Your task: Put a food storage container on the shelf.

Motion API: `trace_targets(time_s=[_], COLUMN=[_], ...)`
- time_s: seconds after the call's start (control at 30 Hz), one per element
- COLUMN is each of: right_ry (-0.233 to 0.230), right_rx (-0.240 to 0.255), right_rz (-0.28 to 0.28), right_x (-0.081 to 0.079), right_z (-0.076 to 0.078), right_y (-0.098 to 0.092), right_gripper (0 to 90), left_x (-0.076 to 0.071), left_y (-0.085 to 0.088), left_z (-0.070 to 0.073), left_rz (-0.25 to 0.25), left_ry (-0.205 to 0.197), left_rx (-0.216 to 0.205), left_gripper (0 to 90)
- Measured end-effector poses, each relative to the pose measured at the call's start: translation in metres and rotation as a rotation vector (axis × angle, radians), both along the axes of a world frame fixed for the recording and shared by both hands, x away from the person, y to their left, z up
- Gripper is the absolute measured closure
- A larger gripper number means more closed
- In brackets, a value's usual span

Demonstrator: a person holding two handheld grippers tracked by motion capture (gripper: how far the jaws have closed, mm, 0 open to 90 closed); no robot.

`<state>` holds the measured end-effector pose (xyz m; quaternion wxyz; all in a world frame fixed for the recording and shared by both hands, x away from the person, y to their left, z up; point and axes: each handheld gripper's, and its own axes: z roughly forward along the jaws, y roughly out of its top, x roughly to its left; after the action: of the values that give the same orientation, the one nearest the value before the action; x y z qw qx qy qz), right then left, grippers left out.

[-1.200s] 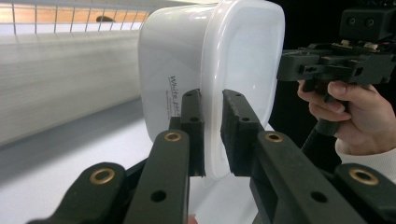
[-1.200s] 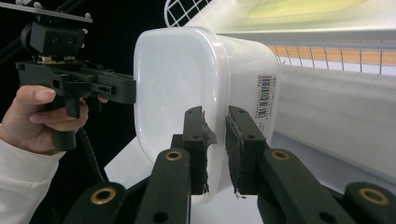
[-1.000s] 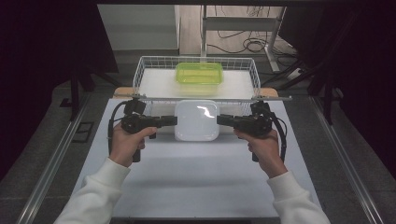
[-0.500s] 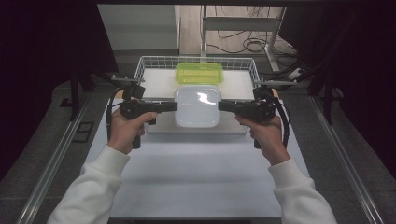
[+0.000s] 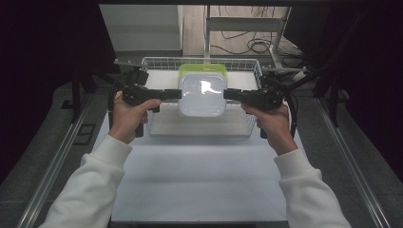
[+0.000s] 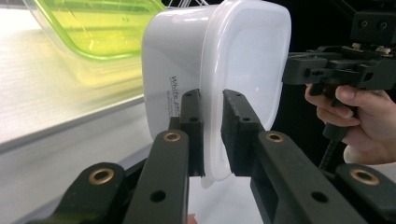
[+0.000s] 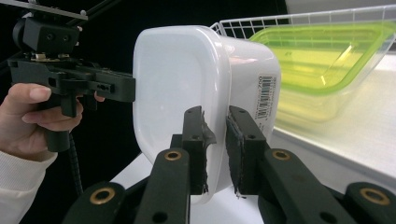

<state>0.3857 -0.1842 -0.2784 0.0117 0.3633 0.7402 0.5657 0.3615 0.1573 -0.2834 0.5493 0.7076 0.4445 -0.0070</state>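
Lifted up off the table since a second ago, white plastic tub (image 5: pixel 202 95) now over the wire basket (image 5: pixel 247 124), left gripper (image 5: pixel 177 94) and right gripper (image 5: pixel 227 94) both clamped on its rim, ready to go in by the green tub (image 5: pixel 202 68).

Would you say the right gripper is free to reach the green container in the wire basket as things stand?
Probably not yet. The right gripper is shut on the rim of the white container, which the left gripper clamps from the other side. The green container lies just behind it in the wire basket.
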Motion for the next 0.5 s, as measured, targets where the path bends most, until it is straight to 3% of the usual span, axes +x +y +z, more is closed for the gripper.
trace_targets(time_s=[0.5], right_ry=[0.009], right_rx=[0.004], right_rz=[-0.005], right_x=[0.027], right_z=[0.015], right_y=[0.002], right_gripper=[77.4], left_x=[0.028], left_y=[0.000], left_z=[0.014], left_rz=[0.008], left_ry=[0.003], left_rx=[-0.005], left_gripper=[79.3])
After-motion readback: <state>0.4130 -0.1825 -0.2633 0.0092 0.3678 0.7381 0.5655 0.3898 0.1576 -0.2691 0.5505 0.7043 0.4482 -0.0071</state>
